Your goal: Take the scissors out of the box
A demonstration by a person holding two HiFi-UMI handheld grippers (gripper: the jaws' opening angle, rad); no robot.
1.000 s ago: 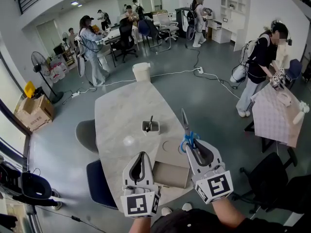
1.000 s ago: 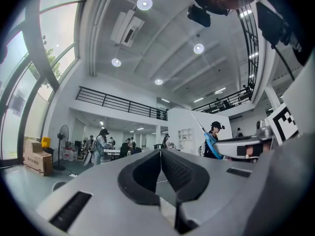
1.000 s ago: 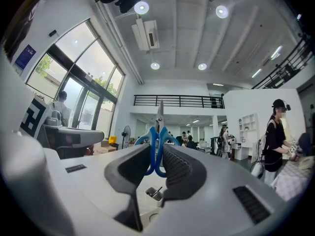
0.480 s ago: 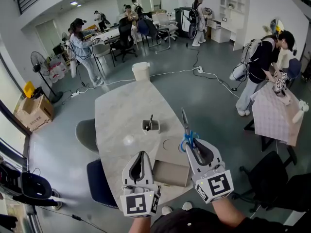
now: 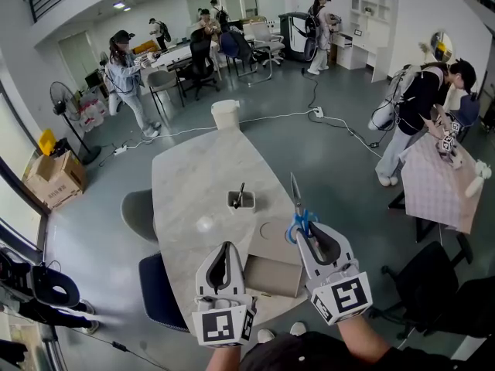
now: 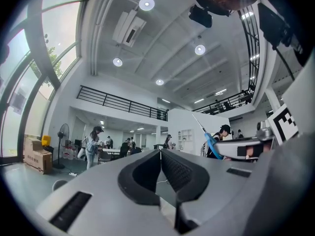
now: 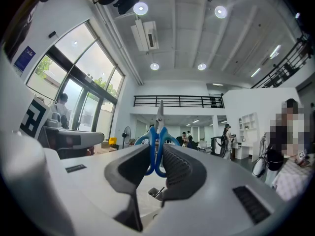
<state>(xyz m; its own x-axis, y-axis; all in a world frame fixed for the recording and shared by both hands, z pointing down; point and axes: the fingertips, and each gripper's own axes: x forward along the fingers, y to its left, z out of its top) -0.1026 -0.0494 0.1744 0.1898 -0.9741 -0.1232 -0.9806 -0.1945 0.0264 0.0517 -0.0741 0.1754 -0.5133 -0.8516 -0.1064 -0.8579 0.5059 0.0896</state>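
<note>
Between right gripper jaws, blue-handled scissors point upward.

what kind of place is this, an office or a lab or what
Probably a large open-plan office or lab hall. There are desks and office chairs at the far end, a mezzanine railing overhead, and a long loose cable.

No words or numbers legible anywhere. Marker cubes on left tongs and right tongs: black-and-white square patterns only. Blue placard by window: print too small to read.
</note>
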